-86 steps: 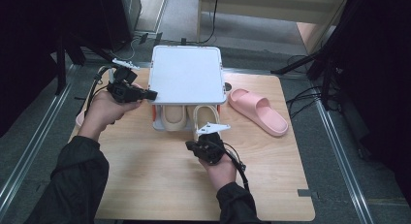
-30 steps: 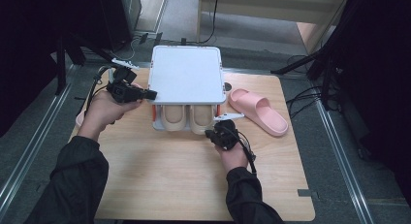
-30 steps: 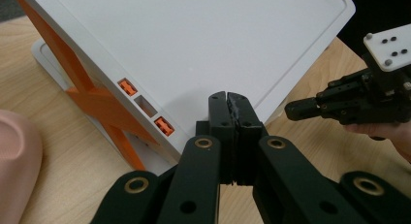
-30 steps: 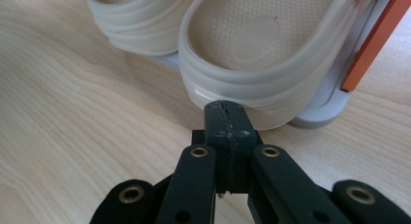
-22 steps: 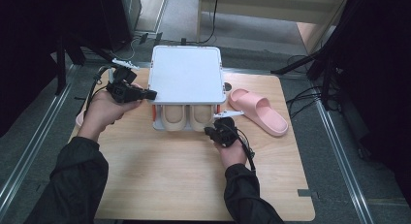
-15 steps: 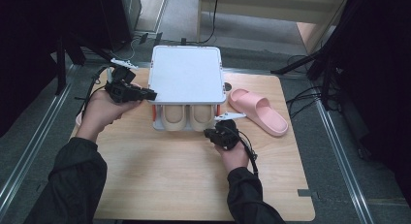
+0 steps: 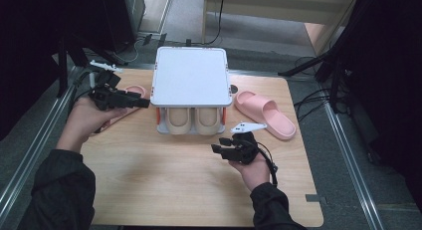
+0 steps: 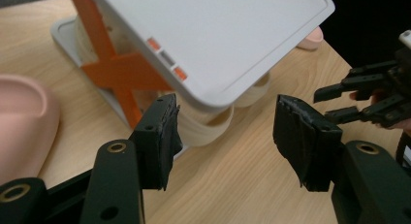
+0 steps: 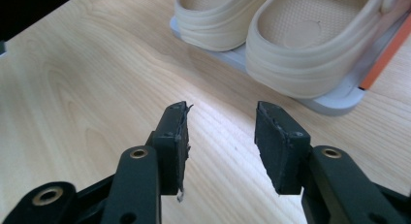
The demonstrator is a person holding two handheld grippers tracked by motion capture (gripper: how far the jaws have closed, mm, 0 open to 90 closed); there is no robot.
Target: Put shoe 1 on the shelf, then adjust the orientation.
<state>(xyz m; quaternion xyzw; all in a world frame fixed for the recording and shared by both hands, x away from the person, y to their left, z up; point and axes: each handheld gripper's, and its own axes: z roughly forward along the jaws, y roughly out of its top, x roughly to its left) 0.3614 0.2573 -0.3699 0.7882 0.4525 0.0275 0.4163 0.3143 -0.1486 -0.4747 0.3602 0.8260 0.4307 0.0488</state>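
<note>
rack [image 7: 190, 75]: white 2-tier shoe stand, orange X side braces, upright mid-table
clogs [image 7: 191, 120]: 2 beige, side by side on lower tier, upright, heels toward the person, partly under top shelf

Shoe rack [image 7: 190, 76] at table [image 7: 149, 190] centre-far; pair of clogs [image 7: 191, 121] on its lower shelf (toes facing near). One slipper [image 7: 264, 113] right of rack, another [image 7: 130, 93] left.

Bare table [image 7: 164, 180] open from 4 through 8 o'clock. Shoe rack [image 7: 190, 76] blocks 12, beige slippers [image 7: 194, 121] filling its lower shelf. Pink slipper [image 7: 266, 113] obstructs 2 o'clock, another [image 7: 130, 93] at 10.
</note>
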